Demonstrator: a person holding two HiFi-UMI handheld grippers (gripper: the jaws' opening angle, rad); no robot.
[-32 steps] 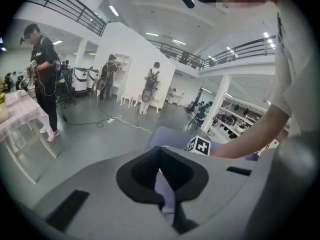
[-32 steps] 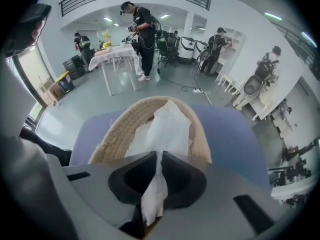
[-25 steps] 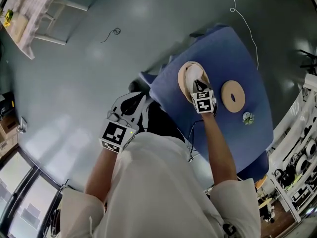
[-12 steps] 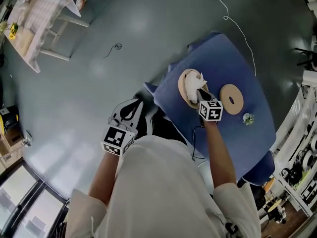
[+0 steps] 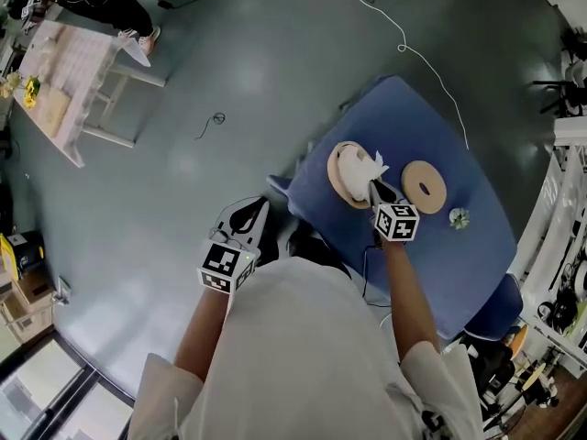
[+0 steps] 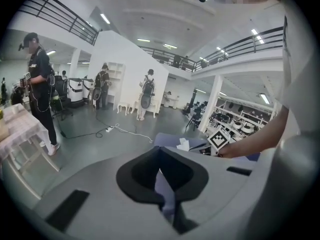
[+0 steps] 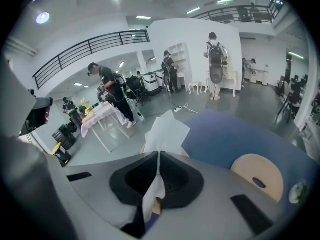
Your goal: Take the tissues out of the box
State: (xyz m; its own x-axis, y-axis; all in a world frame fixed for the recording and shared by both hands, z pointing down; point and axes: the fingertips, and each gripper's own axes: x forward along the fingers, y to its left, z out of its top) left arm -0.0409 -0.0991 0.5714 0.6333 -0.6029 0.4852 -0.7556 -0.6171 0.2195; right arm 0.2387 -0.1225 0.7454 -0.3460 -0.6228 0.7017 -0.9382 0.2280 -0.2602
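A round wooden tissue box (image 5: 345,174) stands open on the blue table (image 5: 459,264), and its round lid (image 5: 425,186) with a centre hole lies to the right of it. My right gripper (image 5: 375,187) is shut on a white tissue (image 5: 371,165) that sticks up out of the box. In the right gripper view the tissue (image 7: 167,130) fans out beyond the right gripper (image 7: 159,154), with a strip pinched between the jaws; the lid (image 7: 257,176) lies to the right. My left gripper (image 5: 244,220) hangs shut and empty over the floor, left of the table. In the left gripper view the left gripper (image 6: 160,149) points toward the tissue (image 6: 183,144).
A small green-and-white object (image 5: 458,216) lies on the table right of the lid. A white cable (image 5: 431,62) runs over the floor behind the table. A white table (image 5: 69,90) stands far left, racks (image 5: 564,246) line the right, and a blue seat (image 5: 500,305) sits by the table's near edge.
The right gripper has pulled back from over the box toward me with the tissue, which now stands out above the box. The left gripper has kept its place by my body.
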